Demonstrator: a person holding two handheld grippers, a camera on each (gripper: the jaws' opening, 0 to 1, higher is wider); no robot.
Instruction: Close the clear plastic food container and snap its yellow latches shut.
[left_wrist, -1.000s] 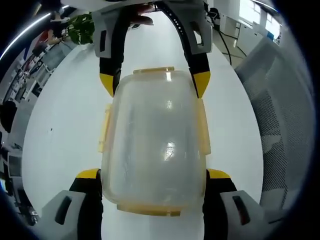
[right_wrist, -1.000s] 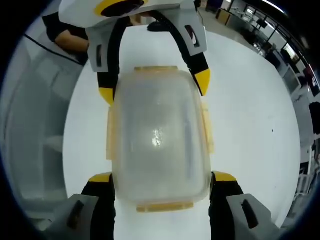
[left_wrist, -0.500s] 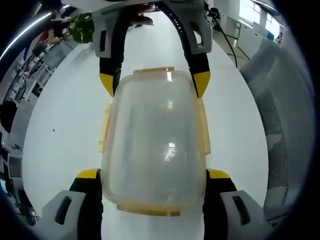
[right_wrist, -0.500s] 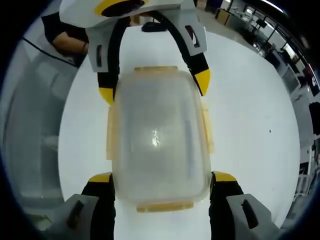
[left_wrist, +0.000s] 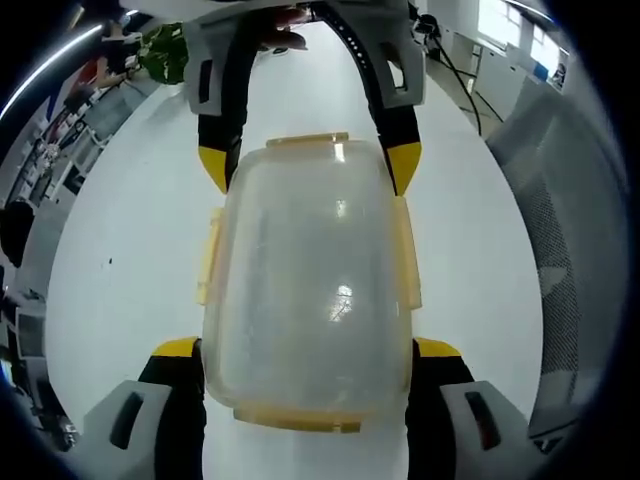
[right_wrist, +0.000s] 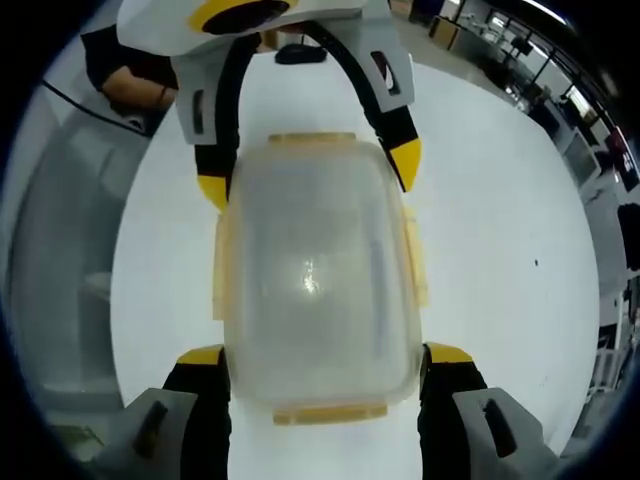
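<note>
The clear plastic food container (left_wrist: 305, 290) has its lid on, with pale yellow latches (left_wrist: 210, 255) along all its edges lying close against it; I cannot tell whether they are snapped. My left gripper (left_wrist: 306, 350) clasps its near end, one yellow-tipped jaw on each side. My right gripper (left_wrist: 308, 165) clasps the far end the same way. In the right gripper view the container (right_wrist: 315, 270) sits between my right gripper (right_wrist: 323, 355) below and my left gripper (right_wrist: 309, 175) above.
A white table (left_wrist: 130, 260) lies beneath the container. A grey mesh chair (left_wrist: 565, 260) stands at the right of the left gripper view, a green plant (left_wrist: 165, 55) far off. In the right gripper view a person's arm (right_wrist: 130, 88) and a grey chair (right_wrist: 60, 250) are at the left.
The surroundings have slid slightly in both views while the container and both grippers keep the same places relative to each other. Both grips are unchanged.
</note>
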